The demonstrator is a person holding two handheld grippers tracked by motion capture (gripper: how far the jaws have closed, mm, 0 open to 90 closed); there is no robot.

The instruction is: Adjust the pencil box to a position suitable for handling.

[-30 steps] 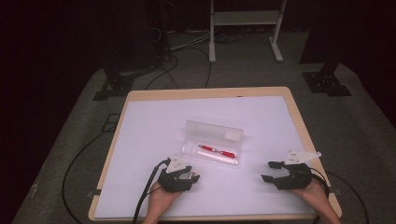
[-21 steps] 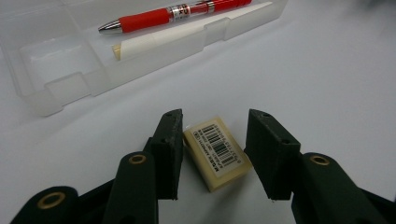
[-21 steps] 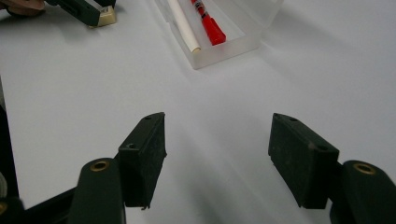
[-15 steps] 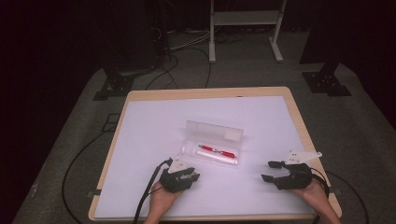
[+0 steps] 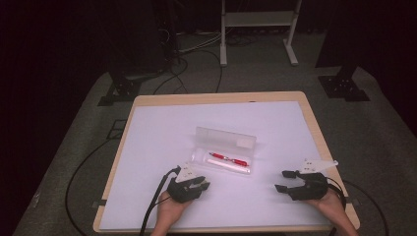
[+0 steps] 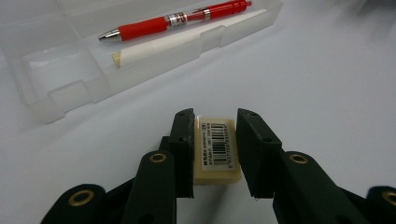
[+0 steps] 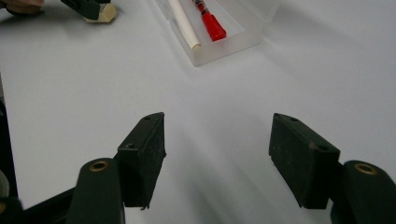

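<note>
Left gripper (image 6: 215,154) fingers newly closed, eraser (image 6: 216,149) clamped between them.

Left hand-held gripper (image 6: 215,140) low over the white bench (image 6: 327,93), jaws just closed onto a cream eraser (image 6: 217,151), pads pressed to its two long sides. Barcode label face up on the eraser, eraser resting flat on the bench. Beyond, toward the upper left, an open clear plastic case (image 6: 70,79), with a red pen (image 6: 175,19) and a white stick (image 6: 187,39) lying side by side inside, both slanted, pen tip pointing left.
</note>
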